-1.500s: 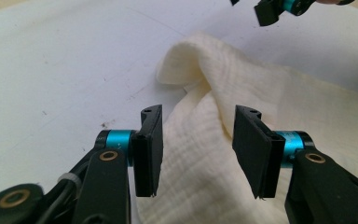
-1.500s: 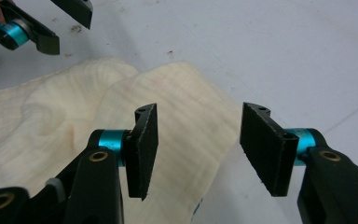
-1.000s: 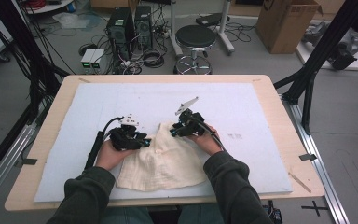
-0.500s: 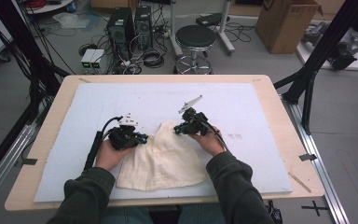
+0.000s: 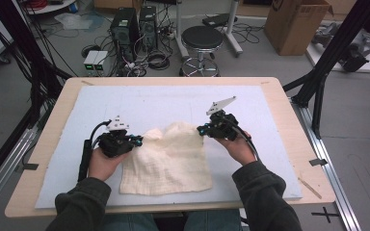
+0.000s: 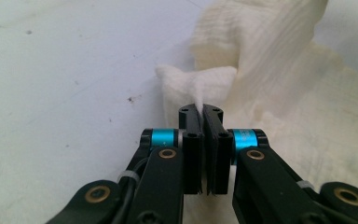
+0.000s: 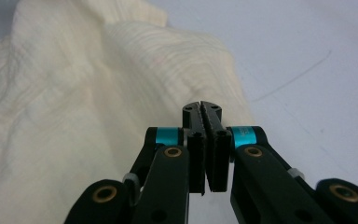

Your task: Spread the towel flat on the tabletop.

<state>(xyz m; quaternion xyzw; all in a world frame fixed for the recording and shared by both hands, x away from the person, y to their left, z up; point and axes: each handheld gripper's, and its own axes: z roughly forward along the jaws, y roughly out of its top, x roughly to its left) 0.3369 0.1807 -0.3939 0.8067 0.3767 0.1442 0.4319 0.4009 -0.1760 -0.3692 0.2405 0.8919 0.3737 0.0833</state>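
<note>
A cream gauze cloth point(image 5: 168, 161) lies on the white mat point(image 5: 173, 103) in the middle of the table, its far edge lifted into a hump. My left gripper point(image 5: 137, 141) is at the cloth's far left corner. In the left gripper view the jaws are shut, with a pinch of the cloth point(image 6: 205, 84) coming out at the left gripper's point(image 6: 200, 110) tip. My right gripper point(image 5: 201, 130) is at the far right corner. In the right gripper view the right gripper point(image 7: 201, 107) is shut on the edge of the cloth point(image 7: 98, 93), which spreads to its left.
The mat covers most of a wooden table point(image 5: 289, 125). A thin wooden stick point(image 5: 310, 187) lies near the table's right front corner. Beyond the far edge stand a round stool point(image 5: 202, 38), computer towers point(image 5: 135, 24) and a cardboard box point(image 5: 296, 21). Black frame posts point(image 5: 327, 62) flank the table.
Both hands have moved apart, the left gripper to the left and the right gripper to the right. The cloth's far edge is now stretched wider between them.
</note>
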